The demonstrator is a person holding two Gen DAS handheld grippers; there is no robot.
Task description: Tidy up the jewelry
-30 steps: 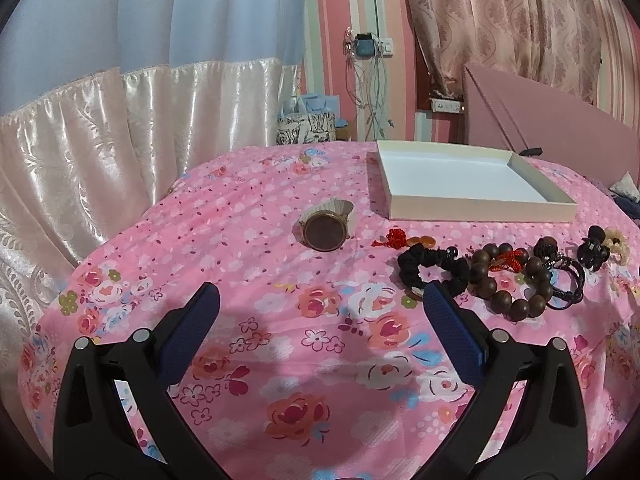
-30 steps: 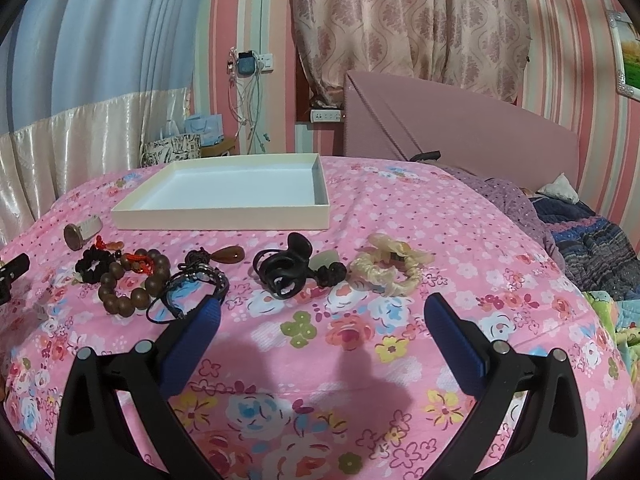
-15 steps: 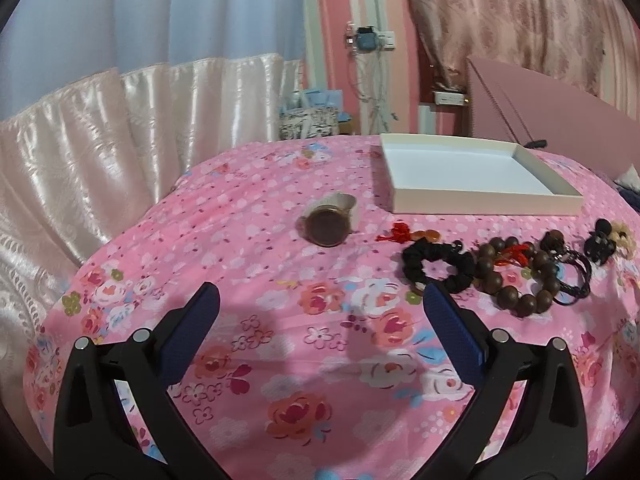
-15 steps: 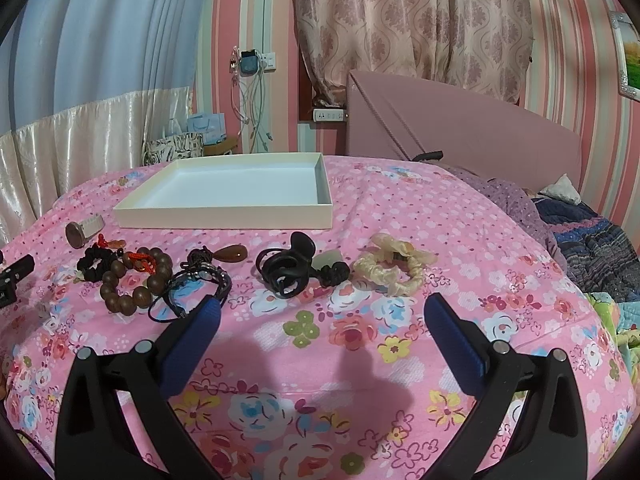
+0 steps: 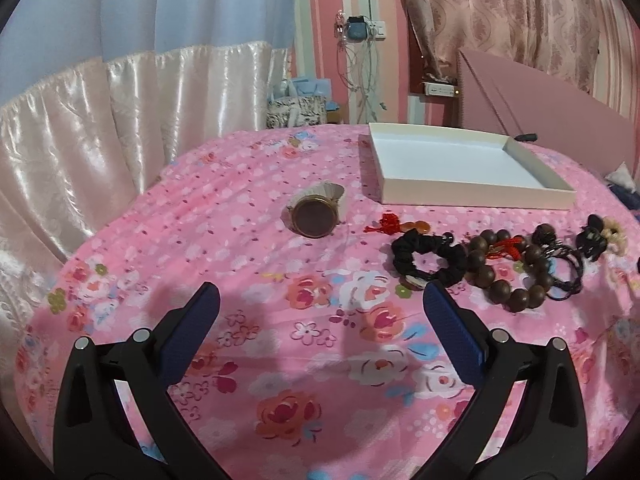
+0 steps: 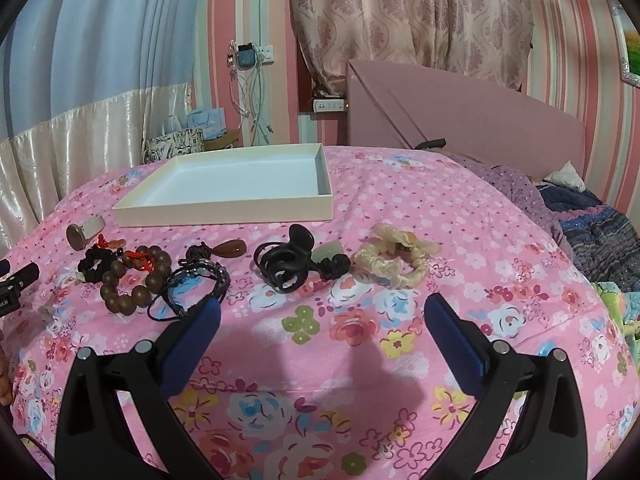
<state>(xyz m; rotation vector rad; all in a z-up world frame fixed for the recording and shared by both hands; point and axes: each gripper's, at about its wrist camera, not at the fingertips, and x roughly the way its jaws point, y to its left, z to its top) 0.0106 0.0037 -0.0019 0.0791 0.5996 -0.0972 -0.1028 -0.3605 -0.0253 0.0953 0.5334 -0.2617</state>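
Left gripper has eased closer toward watch, both it and right gripper spread wide, empty; jewelry lies in a row before empty tray, nothing sorted yet.

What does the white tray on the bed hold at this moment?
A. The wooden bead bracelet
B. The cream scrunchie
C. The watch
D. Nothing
D: the white tray shows only a bare floor, while the jewelry lies on the bedspread in front of it.
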